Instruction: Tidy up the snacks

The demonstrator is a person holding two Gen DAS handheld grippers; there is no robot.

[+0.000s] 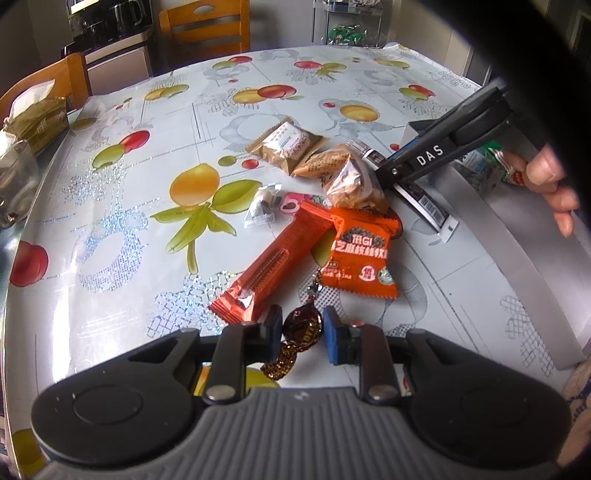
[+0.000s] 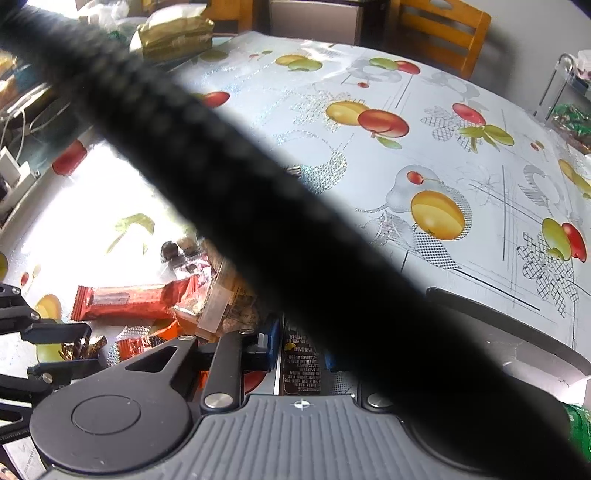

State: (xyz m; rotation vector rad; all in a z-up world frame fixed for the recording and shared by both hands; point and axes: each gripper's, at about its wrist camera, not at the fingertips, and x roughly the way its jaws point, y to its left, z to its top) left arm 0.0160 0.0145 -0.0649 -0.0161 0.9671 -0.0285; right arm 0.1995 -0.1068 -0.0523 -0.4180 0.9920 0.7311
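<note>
A pile of snacks lies on the fruit-print table: a long orange bar (image 1: 271, 258), an orange packet (image 1: 360, 254), a clear bag of biscuits (image 1: 352, 181), a tan pastry pack (image 1: 286, 144) and a small clear candy pack (image 1: 264, 206). My left gripper (image 1: 301, 334) has its blue pads on either side of a brown foil candy (image 1: 301, 328), closed to its width. My right gripper (image 2: 301, 349) is around a dark bar-shaped packet (image 2: 301, 365), which also shows in the left wrist view (image 1: 424, 195). A black cable (image 2: 258, 206) hides its right finger.
A grey-walled box (image 1: 517, 236) stands at the right with packets inside. A green tissue pack (image 1: 40, 122) and a glass (image 1: 14, 177) sit at the left edge. Wooden chairs (image 1: 207, 26) stand behind the table. A clear rack (image 1: 347, 22) holds green candies.
</note>
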